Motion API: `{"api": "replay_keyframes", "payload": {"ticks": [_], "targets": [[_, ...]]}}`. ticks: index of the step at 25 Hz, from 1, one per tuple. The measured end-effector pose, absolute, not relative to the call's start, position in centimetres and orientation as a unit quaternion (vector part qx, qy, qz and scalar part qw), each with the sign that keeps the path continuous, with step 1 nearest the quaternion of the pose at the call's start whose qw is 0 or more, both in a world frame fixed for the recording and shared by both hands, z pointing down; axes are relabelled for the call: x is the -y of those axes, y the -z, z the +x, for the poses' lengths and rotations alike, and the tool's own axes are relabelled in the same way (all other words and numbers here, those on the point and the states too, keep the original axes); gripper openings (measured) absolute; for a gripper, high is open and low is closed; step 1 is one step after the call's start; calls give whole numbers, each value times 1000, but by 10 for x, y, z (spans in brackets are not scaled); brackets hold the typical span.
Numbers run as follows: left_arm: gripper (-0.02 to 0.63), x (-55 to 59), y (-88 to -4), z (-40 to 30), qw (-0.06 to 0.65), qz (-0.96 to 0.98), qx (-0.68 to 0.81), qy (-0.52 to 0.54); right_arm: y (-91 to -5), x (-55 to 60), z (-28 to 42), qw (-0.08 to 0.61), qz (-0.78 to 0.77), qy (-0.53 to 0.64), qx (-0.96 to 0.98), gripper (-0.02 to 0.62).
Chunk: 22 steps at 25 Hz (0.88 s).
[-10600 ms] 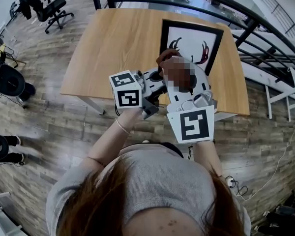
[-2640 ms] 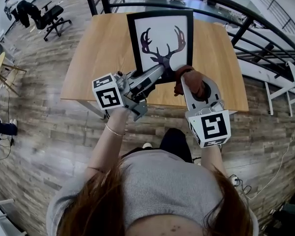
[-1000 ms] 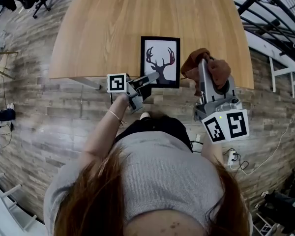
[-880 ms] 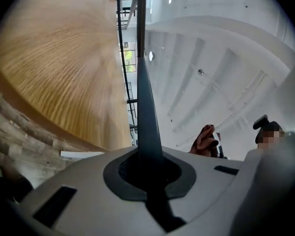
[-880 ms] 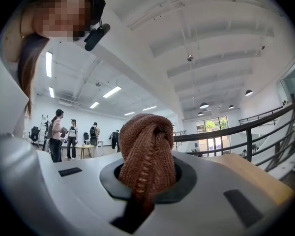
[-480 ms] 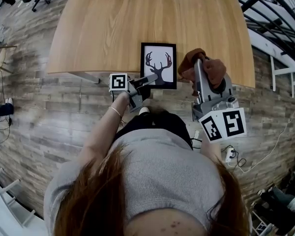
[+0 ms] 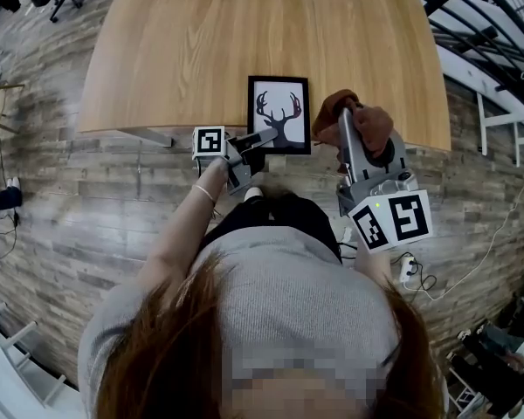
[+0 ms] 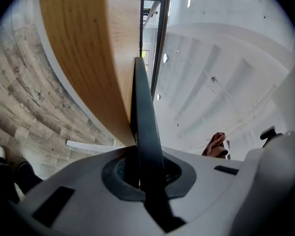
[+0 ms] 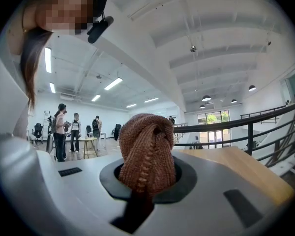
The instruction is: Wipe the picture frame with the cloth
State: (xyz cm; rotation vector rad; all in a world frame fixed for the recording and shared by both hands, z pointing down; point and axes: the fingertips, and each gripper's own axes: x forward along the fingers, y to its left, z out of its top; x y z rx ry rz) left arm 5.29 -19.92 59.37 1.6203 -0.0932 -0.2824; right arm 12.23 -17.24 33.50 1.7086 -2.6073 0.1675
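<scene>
I have the left gripper (image 7: 260, 138) with its jaws pressed together on the near left corner of the picture frame (image 7: 279, 114). In the left gripper view the frame's dark edge (image 8: 140, 112) runs straight out from between them. The frame, with its black antler print, lies flat at the near edge of the wooden worktop (image 7: 244, 33). I cannot tell whether it rests on the wood or sits just over it.

My right gripper (image 7: 345, 133) is just beside the frame's right side. Its jaws pinch the brown knitted cloth (image 7: 367, 122), which bulges out in a bunched lump (image 9: 147, 151) in the right gripper view. From above, the cloth sits beside the frame and clear of the print. Beyond it stand a few people (image 9: 61, 127) and a dark railing (image 9: 246, 124).
</scene>
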Motion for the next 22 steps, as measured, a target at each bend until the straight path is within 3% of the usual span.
{"api": "replay_keyframes", "payload": {"ticks": [8,10,12,14,22], "targets": [[21,201,-596,57,649,750,39,119,-342,172,117,14,540,-63,839,46],[71,202,-597,56,647,753,49,114,-342,171,115,15,539,-65,840,46],[189,199,-589,56,645,753,40,122,-343,172,114,16,537,-67,841,46],[237,194,-575,57,639,756,15,138,-344,173,114,16,536,-69,841,46],[250,184,-586,20,637,759,62,121,-352,178,108,14,536,-90,839,46]]}}
